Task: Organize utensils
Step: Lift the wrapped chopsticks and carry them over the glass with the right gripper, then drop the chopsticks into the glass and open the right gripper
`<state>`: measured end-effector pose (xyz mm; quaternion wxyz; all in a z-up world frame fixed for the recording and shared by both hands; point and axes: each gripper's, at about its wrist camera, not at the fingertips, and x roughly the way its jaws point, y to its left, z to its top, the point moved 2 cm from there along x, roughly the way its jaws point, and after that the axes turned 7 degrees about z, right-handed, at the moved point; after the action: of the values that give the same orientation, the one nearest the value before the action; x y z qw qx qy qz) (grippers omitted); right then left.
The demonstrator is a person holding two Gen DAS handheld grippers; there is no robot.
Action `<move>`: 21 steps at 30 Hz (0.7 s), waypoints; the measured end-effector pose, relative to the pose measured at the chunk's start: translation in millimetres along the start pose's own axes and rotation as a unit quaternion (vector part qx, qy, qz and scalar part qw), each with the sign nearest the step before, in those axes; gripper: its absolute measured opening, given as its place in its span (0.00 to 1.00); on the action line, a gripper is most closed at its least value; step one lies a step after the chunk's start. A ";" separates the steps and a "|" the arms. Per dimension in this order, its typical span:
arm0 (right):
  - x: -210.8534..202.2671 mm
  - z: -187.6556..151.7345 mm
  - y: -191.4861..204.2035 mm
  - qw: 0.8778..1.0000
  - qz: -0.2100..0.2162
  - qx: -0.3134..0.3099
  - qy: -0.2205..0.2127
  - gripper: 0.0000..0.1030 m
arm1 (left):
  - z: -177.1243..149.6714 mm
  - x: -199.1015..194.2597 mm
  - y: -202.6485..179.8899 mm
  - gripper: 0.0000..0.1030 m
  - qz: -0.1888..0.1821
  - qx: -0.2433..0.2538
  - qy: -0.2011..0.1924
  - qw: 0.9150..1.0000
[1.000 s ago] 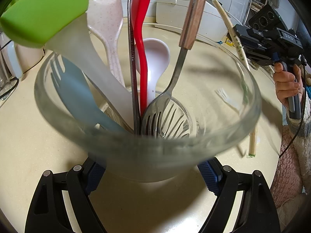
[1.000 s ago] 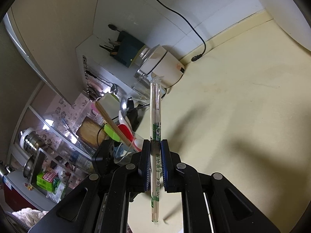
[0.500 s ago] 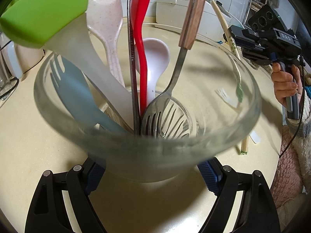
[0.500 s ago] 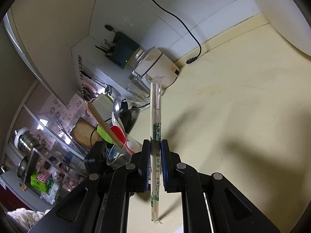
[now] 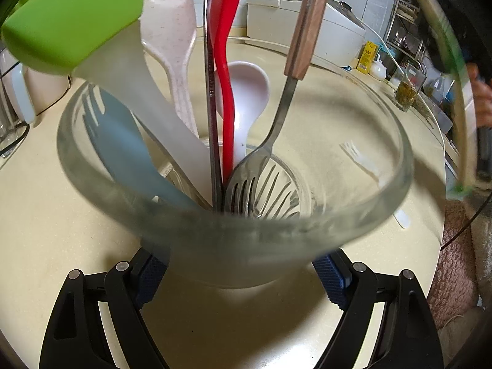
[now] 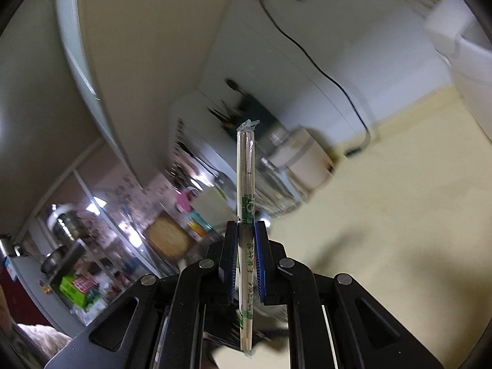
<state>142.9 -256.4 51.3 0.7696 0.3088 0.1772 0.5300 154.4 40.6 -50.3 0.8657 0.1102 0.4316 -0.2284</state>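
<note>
Above counter (image 6: 399, 215) — right gripper (image 6: 246, 230) level, pinching wrapped chopsticks (image 6: 246, 166); left gripper (image 5: 243, 264) clamps glass holder (image 5: 384, 166).

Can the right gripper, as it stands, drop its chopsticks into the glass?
Probably yes. The right gripper grips the chopsticks; the glass, steadied by the left gripper, has open space on its right side.

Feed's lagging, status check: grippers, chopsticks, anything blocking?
Left gripper clamps glass holder. Right gripper shut on wrapped chopsticks. Holder's right side open.
</note>
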 end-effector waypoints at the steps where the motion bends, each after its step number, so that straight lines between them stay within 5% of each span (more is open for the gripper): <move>1: 3.1 3.7 8.2 1.000 0.005 -0.006 -0.003 0.11 | -0.3 -0.1 1.4 0.84 0.000 0.000 0.000 1.000; 13: 62.0 24.6 50.8 0.999 0.005 -0.047 -0.018 0.11 | 0.4 2.0 -2.0 0.84 0.006 0.006 0.001 1.000; 21: 100.5 15.6 84.7 0.979 -0.096 -0.176 -0.023 0.11 | 1.9 4.7 -8.9 0.86 0.015 0.016 0.005 1.000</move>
<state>130.2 -147.0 124.7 0.8635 0.1620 0.0918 0.4688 153.8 30.7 -52.8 0.8650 0.1316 0.4302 -0.2220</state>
